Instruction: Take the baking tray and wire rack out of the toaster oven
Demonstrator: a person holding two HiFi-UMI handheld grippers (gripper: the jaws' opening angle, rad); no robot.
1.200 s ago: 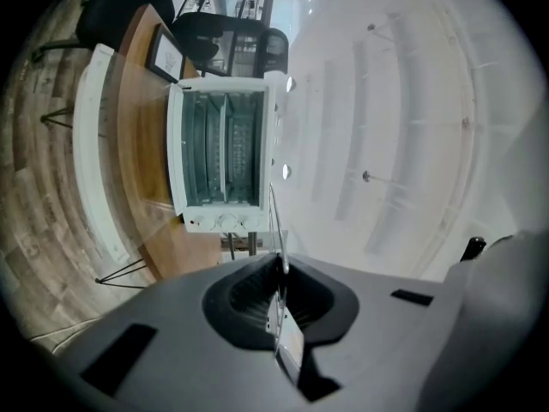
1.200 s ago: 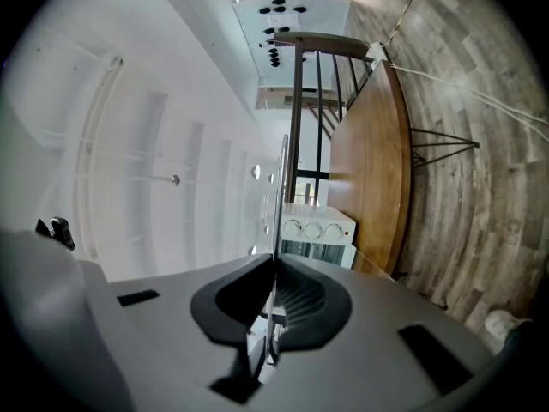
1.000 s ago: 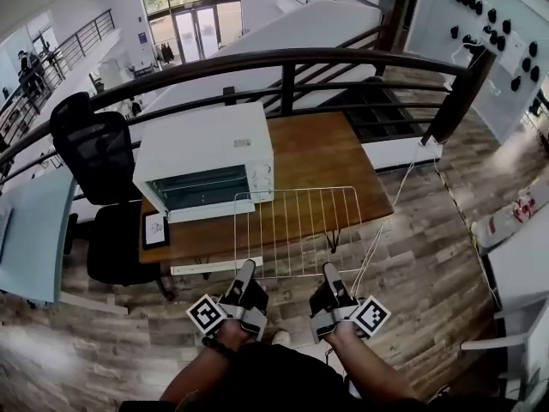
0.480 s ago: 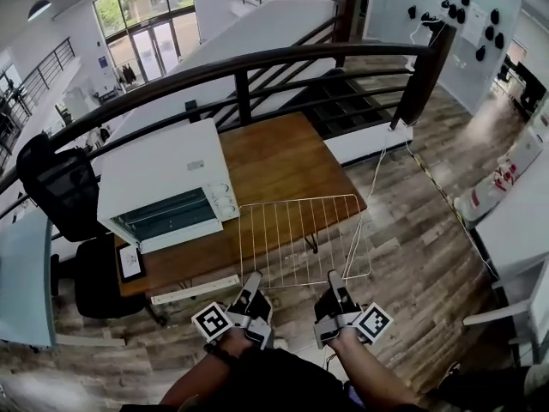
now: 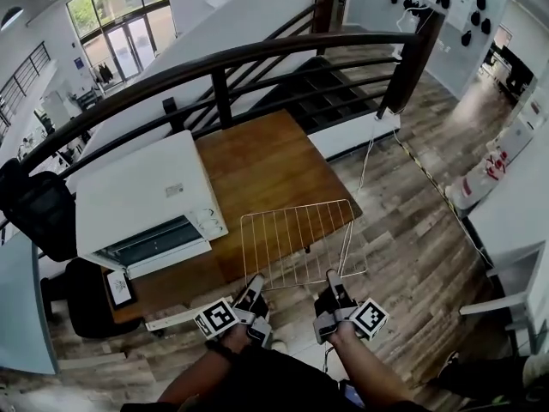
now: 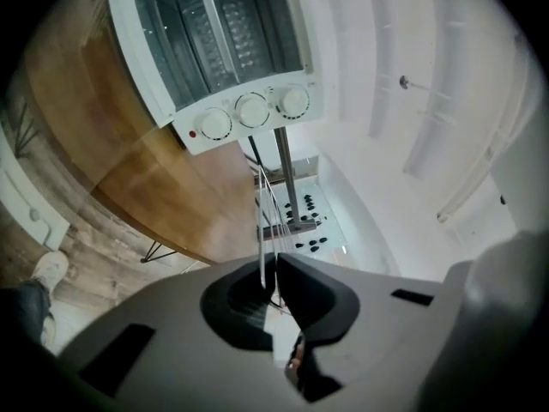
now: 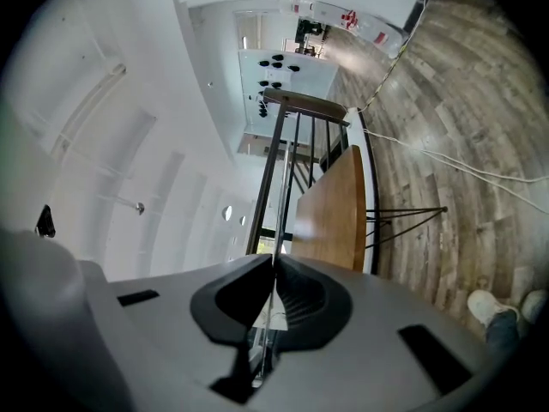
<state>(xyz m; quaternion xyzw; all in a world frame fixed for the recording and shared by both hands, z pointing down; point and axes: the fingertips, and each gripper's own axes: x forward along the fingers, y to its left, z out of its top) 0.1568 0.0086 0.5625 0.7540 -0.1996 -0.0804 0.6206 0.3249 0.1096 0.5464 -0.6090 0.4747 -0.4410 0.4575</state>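
Out of the oven: the wire rack (image 5: pixel 296 243) hangs between two hand-held grippers, the left gripper (image 5: pixel 256 281) and the right gripper (image 5: pixel 331 278) each clamped tight on its near edge wire. The rack's far edge reaches over the front right corner of the wooden table (image 5: pixel 257 157), while its right side juts past the table edge above the plank floor (image 5: pixel 412 221). It sits well apart from the white toaster oven (image 5: pixel 141 200), which stands on the table's left half with its glass front facing the person.

Open floor lies to the right and on the near side of the table. A dark railing (image 5: pixel 257 54) closes off the table's far side, and a black office chair (image 5: pixel 34 209) crowds the oven's left.

The left gripper view alone shows the oven's face: three white knobs (image 6: pixel 252 110) in a row beside the glass, with the rack (image 6: pixel 262 230) seen edge-on, rising from the pinched jaws of the left gripper (image 6: pixel 273 260). Shapes behind the glass are too unclear to say whether the baking tray is among them.

The right gripper view shows instead the table's end, a black hairpin leg (image 7: pixel 403 217) and the person's shoe (image 7: pixel 489 303), with the rack wire (image 7: pixel 281 200) nipped in the right gripper (image 7: pixel 274 260).
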